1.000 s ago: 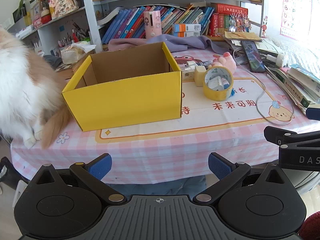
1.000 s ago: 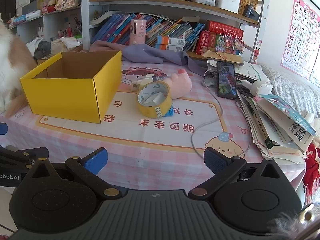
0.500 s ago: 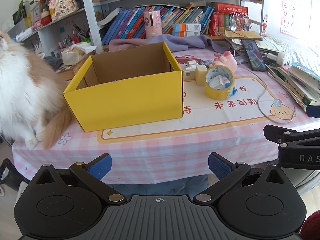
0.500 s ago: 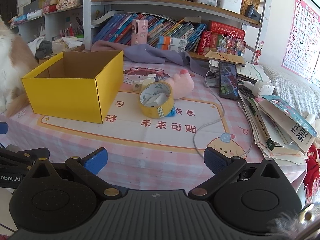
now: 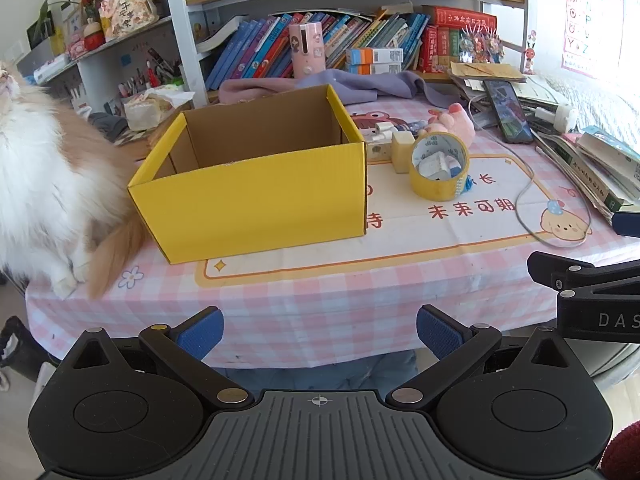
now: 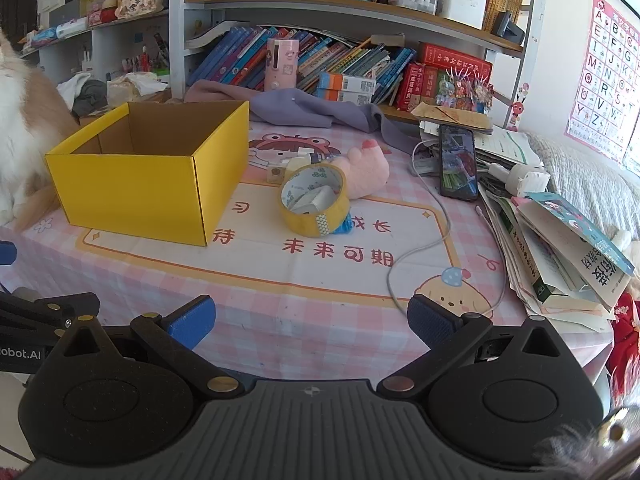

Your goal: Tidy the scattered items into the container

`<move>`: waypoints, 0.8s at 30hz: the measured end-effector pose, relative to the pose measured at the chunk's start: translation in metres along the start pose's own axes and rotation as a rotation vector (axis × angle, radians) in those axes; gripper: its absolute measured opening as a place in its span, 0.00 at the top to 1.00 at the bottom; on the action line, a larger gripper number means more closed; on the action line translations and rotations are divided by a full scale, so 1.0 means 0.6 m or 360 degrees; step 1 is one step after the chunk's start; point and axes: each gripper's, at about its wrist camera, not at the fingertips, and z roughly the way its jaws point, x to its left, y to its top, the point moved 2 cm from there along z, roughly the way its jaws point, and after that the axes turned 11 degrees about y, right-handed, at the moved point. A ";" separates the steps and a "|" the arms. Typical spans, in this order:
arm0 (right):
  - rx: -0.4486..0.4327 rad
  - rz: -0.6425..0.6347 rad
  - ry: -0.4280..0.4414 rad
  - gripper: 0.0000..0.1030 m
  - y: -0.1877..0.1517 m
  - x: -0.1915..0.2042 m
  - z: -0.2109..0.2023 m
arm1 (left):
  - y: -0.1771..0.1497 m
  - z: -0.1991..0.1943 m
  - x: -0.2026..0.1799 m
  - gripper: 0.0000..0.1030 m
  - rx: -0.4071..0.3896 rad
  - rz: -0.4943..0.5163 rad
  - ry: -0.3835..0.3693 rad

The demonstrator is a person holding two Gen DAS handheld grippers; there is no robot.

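An open yellow cardboard box [image 5: 256, 204] [image 6: 148, 184] stands on the pink checked tablecloth, and nothing shows inside it. To its right lie a yellow tape roll [image 5: 439, 166] [image 6: 314, 200] with a small white item in its hole, a pink plush toy [image 6: 366, 170] [image 5: 456, 124], a cream block [image 5: 403, 148] and small white pieces [image 5: 378, 140]. My left gripper [image 5: 318, 330] hangs open before the table's front edge, facing the box. My right gripper [image 6: 310, 318] is open too, over the front edge, well short of the tape roll.
A fluffy white and ginger cat [image 5: 44, 192] sits at the table's left corner beside the box. A phone [image 6: 458, 162], a white cable [image 6: 424, 252] and a stack of books [image 6: 560, 248] lie at the right. A purple cloth [image 6: 316, 112] and bookshelves back the table.
Both views have crept slightly forward toward the table. The cat has shifted and raised its head at the left. Both grippers stay open.
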 end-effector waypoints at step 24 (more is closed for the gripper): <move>0.0007 0.0000 0.0021 0.00 -0.006 -0.007 0.003 | 0.001 0.000 -0.012 0.00 0.0010 0.0021 0.0019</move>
